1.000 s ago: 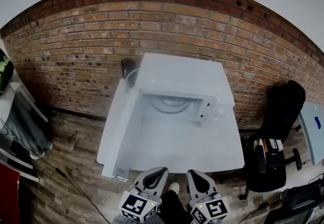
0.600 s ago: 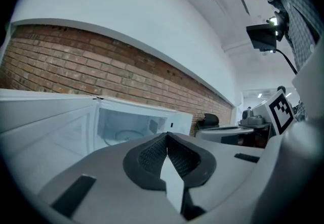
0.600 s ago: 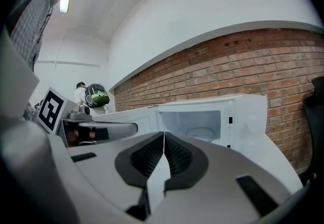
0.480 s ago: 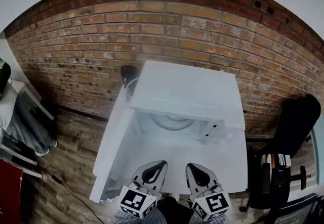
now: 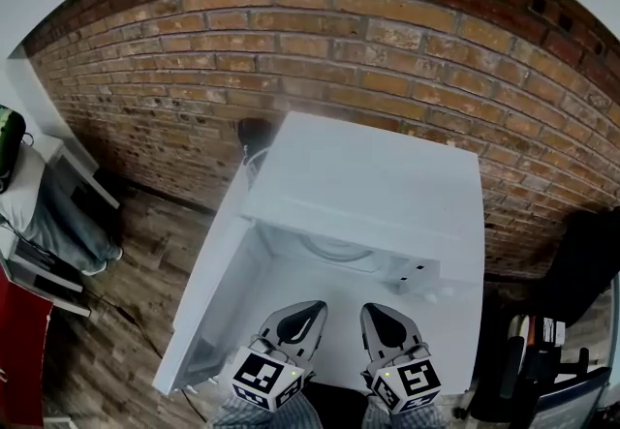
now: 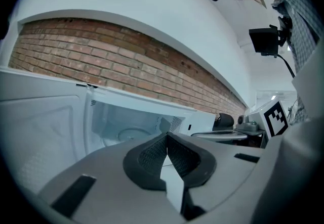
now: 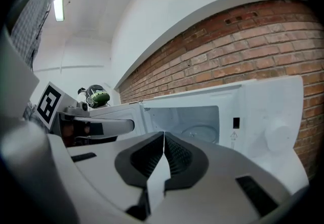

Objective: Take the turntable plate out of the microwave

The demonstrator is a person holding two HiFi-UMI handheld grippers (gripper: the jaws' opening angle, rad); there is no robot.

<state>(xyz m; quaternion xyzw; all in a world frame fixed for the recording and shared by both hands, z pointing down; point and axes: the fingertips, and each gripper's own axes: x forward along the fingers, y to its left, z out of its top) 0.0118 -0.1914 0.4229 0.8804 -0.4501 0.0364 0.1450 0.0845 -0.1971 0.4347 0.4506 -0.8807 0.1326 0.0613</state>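
A white microwave (image 5: 373, 180) stands against the brick wall with its door (image 5: 208, 301) swung open to the left. The round glass turntable plate (image 5: 334, 249) lies inside the cavity, also visible in the left gripper view (image 6: 132, 134) and the right gripper view (image 7: 200, 132). My left gripper (image 5: 312, 307) and right gripper (image 5: 371, 309) sit side by side in front of the cavity, pointing toward it. Both are shut with nothing between the jaws. Neither touches the plate.
The microwave rests on a white tabletop (image 5: 455, 345). A black office chair (image 5: 581, 262) stands at the right. At the left are white shelves (image 5: 44, 224) and a helmet (image 7: 96, 95). Brick wall (image 5: 291, 40) runs behind; wood floor (image 5: 116, 321) lies below left.
Both grippers have moved forward toward the open microwave, which now looks larger and closer. Their jaws stayed shut throughout.
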